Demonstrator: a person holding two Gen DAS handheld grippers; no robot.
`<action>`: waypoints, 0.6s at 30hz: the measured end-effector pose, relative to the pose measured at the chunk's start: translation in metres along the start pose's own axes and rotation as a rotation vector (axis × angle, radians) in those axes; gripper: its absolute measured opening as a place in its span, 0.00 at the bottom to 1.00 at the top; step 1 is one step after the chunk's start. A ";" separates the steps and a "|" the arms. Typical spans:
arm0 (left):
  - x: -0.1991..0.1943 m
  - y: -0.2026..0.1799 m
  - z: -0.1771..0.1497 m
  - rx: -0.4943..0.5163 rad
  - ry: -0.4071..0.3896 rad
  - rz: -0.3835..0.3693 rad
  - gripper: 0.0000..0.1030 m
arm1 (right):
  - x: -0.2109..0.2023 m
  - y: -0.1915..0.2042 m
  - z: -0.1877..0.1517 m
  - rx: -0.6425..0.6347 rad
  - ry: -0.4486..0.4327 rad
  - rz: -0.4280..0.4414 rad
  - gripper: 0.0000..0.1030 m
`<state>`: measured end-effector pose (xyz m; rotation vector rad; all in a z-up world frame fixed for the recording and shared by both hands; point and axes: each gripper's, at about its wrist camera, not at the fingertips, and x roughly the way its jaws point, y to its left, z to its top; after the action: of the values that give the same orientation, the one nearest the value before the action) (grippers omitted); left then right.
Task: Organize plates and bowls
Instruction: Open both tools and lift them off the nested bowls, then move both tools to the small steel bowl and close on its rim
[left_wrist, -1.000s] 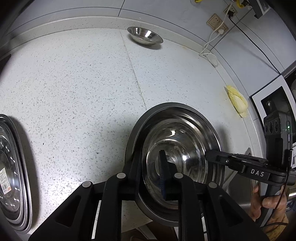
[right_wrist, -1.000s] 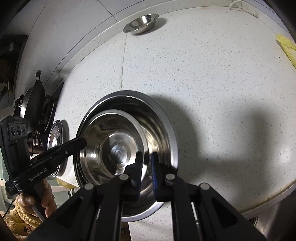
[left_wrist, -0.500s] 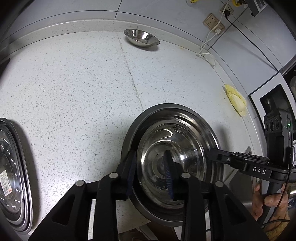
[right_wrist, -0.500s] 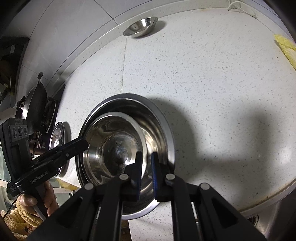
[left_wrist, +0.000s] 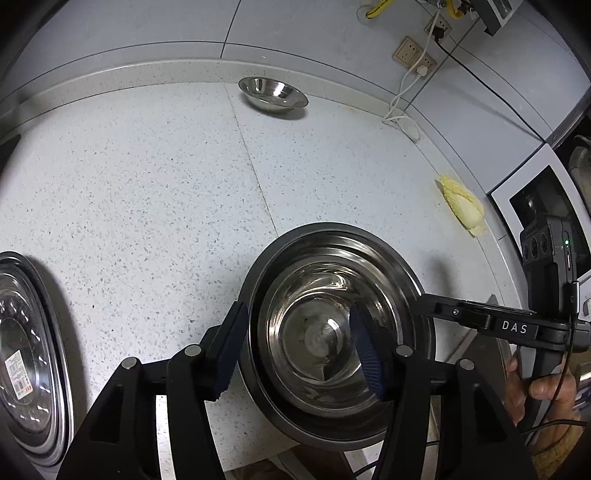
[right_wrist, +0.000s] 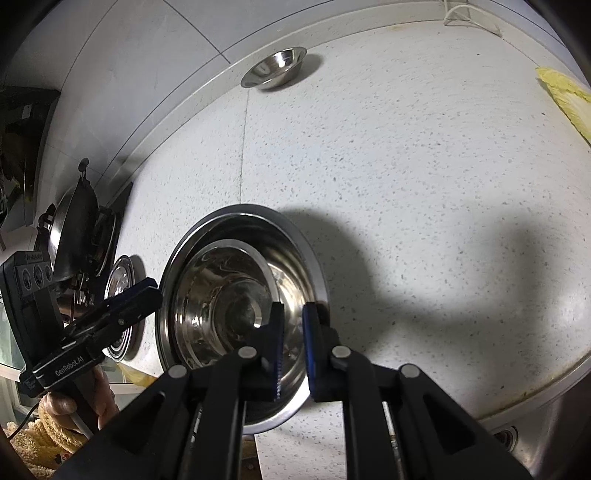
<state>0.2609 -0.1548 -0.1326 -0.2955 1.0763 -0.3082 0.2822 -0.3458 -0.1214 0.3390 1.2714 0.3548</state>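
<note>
A smaller steel bowl (left_wrist: 314, 295) (right_wrist: 221, 280) sits nested inside a large steel bowl (left_wrist: 288, 251) (right_wrist: 243, 210) near the counter's front edge. My left gripper (left_wrist: 297, 354) (right_wrist: 155, 291) straddles the bowls' left rims, one finger outside and one inside. Its jaws are opening and the pads stand clear of the metal. My right gripper (right_wrist: 293, 332) (left_wrist: 423, 301) is shut on the large bowl's right rim. Another small steel bowl (left_wrist: 273, 94) (right_wrist: 275, 68) stands alone at the back by the wall.
A stack of steel plates (left_wrist: 22, 350) (right_wrist: 120, 280) lies at the left. A yellow cabbage piece (left_wrist: 463, 206) (right_wrist: 565, 96) lies at the right, beside a white appliance (left_wrist: 535, 192). A white cord (left_wrist: 402, 114) hangs from the wall sockets. A wok (right_wrist: 74, 229) sits far left.
My left gripper's jaws, shut on the smaller bowl's rim a second ago, have spread wide and let it go. The smaller bowl now rests in the large one. My right gripper has stayed put.
</note>
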 end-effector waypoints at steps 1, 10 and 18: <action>-0.001 0.001 0.000 -0.003 -0.004 -0.002 0.49 | -0.001 -0.001 0.000 0.002 -0.003 0.005 0.11; -0.009 0.018 0.007 -0.054 -0.021 -0.049 0.52 | -0.016 -0.008 0.002 0.001 -0.030 0.006 0.25; -0.006 0.043 0.016 -0.122 0.018 -0.041 0.68 | -0.024 -0.018 0.010 0.014 -0.039 -0.006 0.30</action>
<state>0.2772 -0.1116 -0.1371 -0.4251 1.1096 -0.2824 0.2869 -0.3729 -0.1066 0.3524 1.2366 0.3330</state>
